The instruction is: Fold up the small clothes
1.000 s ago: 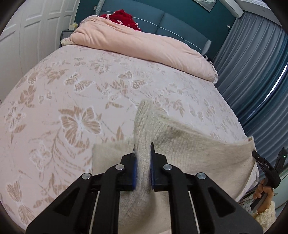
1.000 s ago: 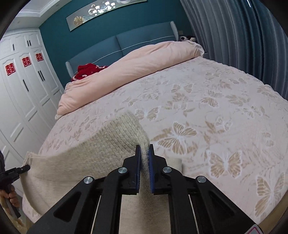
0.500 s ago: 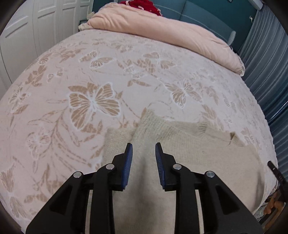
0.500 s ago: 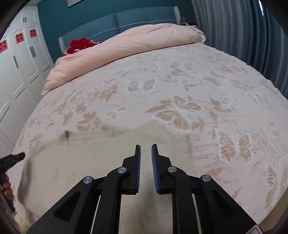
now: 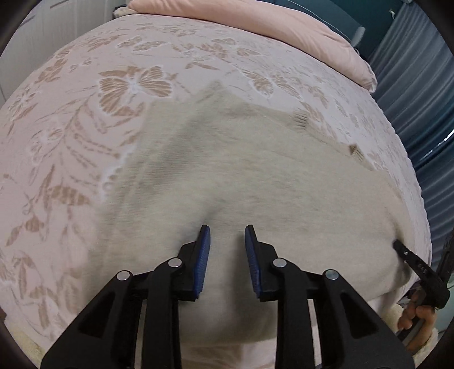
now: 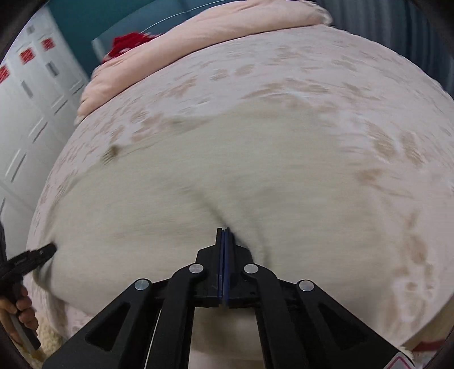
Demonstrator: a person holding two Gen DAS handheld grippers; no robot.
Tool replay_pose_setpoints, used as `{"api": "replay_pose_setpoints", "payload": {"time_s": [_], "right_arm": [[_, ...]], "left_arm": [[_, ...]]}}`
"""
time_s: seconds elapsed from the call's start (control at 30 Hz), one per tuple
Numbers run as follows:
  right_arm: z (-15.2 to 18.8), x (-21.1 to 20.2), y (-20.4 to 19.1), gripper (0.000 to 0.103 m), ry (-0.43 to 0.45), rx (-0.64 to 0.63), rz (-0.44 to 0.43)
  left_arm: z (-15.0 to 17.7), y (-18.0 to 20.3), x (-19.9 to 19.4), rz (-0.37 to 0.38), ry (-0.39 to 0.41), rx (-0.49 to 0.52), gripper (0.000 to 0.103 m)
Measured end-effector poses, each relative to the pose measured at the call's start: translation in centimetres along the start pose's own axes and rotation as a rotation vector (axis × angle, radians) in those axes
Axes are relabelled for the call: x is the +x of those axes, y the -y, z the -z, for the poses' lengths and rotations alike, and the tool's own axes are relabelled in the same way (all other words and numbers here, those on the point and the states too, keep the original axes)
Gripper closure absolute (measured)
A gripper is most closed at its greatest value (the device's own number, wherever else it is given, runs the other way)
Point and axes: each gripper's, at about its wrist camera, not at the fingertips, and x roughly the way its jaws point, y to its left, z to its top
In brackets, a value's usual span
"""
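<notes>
A cream knitted garment (image 5: 255,176) lies spread flat on the bed near its front edge; it also shows in the right wrist view (image 6: 227,164). My left gripper (image 5: 227,235) is open just above the garment's near part, with nothing between its blue pads. My right gripper (image 6: 224,231) has its pads pressed together at a small pucker of the knit; the view is blurred, and I cannot tell whether fabric is pinched. Each gripper's tip shows at the edge of the other's view (image 5: 408,255), (image 6: 34,255).
The bed has a pink cover with tan butterflies (image 5: 133,82). A rolled pink duvet (image 5: 283,25) lies across the far end, with a red item (image 6: 127,45) behind it. White wardrobe doors (image 6: 25,93) stand left, grey-blue curtains (image 5: 420,85) right.
The garment was held up by both grippers, then laid flat on the bed. My left gripper opened and let go. The right pads parted slightly, then came together again. Both grippers moved lower and nearer.
</notes>
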Motion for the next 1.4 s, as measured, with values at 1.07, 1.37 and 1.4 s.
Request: {"api": "replay_pose_setpoints", "payload": {"time_s": [1.07,1.37,1.4], "right_arm": [[-0.5,-2.7,0.9,0.097,0.006,-0.006,0.101],[3.5,-5.2,5.4,0.050,-0.012,0.118,0.163],[3.7,-4.5,5.4,0.050,-0.030,0.133,0.127]], "left_arm": [[2.7,-1.6,-4.7,0.046,0.068,-0.121,0.067],[6.3,-5.1,-5.0,0.053,0.011,-0.270,0.054],[6.3,-5.1,-4.4,0.047,-0.006,-0.288,0.054]]}}
